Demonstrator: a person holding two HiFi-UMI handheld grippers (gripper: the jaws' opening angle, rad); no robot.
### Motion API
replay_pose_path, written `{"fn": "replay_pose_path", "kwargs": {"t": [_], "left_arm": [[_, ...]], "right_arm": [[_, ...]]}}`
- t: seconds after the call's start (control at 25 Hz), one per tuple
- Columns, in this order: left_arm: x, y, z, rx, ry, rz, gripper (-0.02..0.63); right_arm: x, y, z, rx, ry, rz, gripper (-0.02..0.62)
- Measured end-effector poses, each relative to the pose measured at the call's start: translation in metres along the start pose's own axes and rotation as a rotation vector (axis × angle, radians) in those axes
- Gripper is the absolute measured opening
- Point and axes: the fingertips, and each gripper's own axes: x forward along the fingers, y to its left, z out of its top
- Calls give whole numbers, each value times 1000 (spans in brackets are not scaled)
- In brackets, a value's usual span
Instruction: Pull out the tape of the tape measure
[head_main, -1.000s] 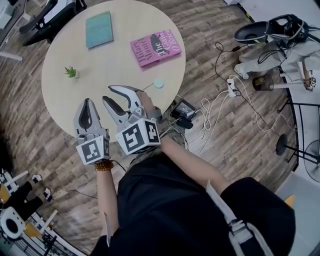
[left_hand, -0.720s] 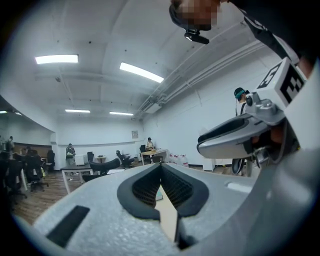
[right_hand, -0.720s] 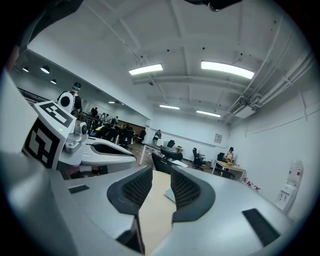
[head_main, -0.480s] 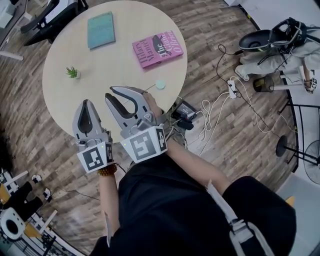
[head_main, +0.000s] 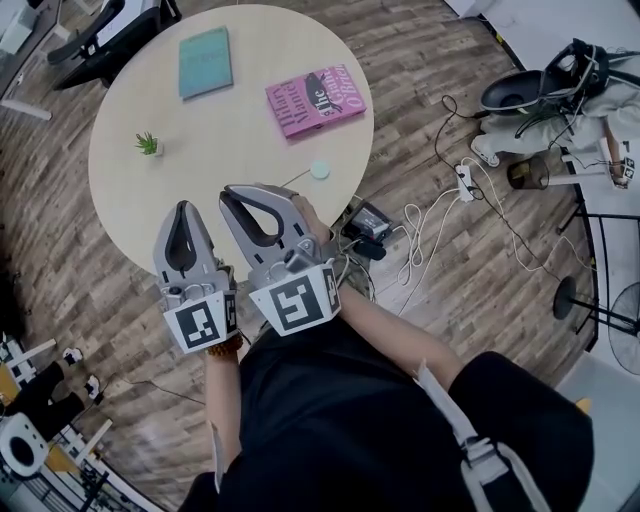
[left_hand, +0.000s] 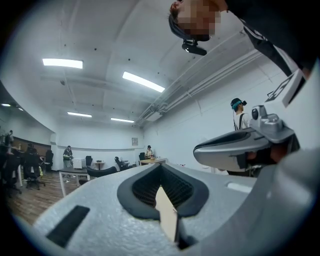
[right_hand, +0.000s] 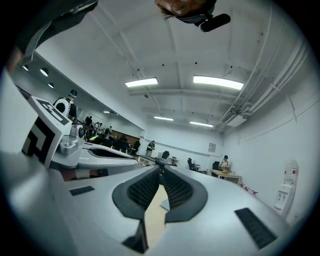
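Note:
A small round pale-green tape measure (head_main: 319, 169) lies on the round wooden table (head_main: 130, 200) near its right edge, with a thin strand trailing from it toward me. Both grippers hover over the table's near edge, well short of the tape measure. My left gripper (head_main: 183, 208) is shut with nothing in it, and its tips meet in the left gripper view (left_hand: 161, 168). My right gripper (head_main: 231, 194) is just to its right. Its jaws are closing, with the tips almost together (right_hand: 160, 171) and nothing between them.
A teal book (head_main: 205, 61), a pink book (head_main: 315, 98) and a tiny potted plant (head_main: 148, 144) lie on the table. Cables, a power strip (head_main: 463, 178) and a black box (head_main: 369, 219) are on the wooden floor to the right. Other people stand far off in the room.
The right gripper's jaws have come together from clearly apart. Both grippers have drifted slightly right and nearer to me.

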Motion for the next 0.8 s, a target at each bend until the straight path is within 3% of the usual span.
{"fn": "replay_pose_path", "kwargs": {"t": [0.8], "left_arm": [[-7, -27, -8, -17, 16, -30, 11]], "right_arm": [[-20, -7, -20, 37, 25, -37, -2]]}}
